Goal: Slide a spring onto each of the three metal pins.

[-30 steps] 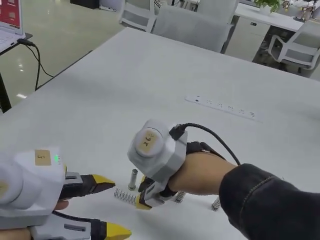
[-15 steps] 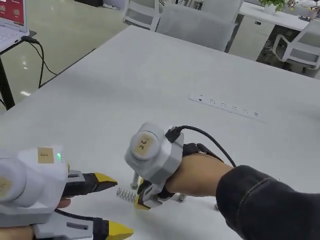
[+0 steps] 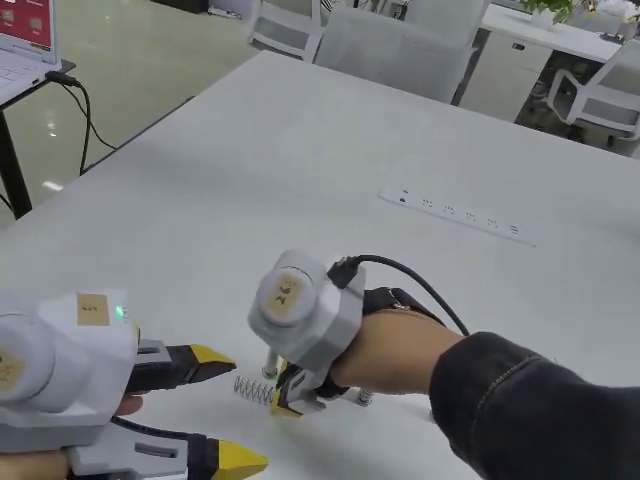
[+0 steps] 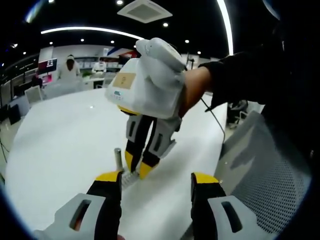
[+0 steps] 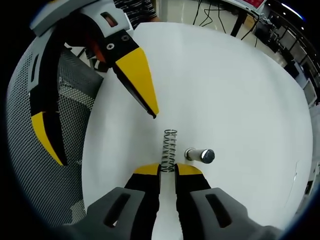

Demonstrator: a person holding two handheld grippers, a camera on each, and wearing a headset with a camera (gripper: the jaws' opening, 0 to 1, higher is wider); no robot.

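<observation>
The right gripper clamps one end of a thin coiled steel spring, which has edged closer to the upright grey metal pin on the white table, so threading looks near. The left gripper waits with jaws spread. The right gripper view shows spring and pin just apart, while in the head view the gripper housing covers that gap.

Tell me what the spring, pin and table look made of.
The spring is thin coiled wire, grey with glints, likely steel. The pin is a silvery cylinder with a bright reflective top, likely polished metal. The table is smooth matte white, perhaps laminate; the look leaves it open.
</observation>
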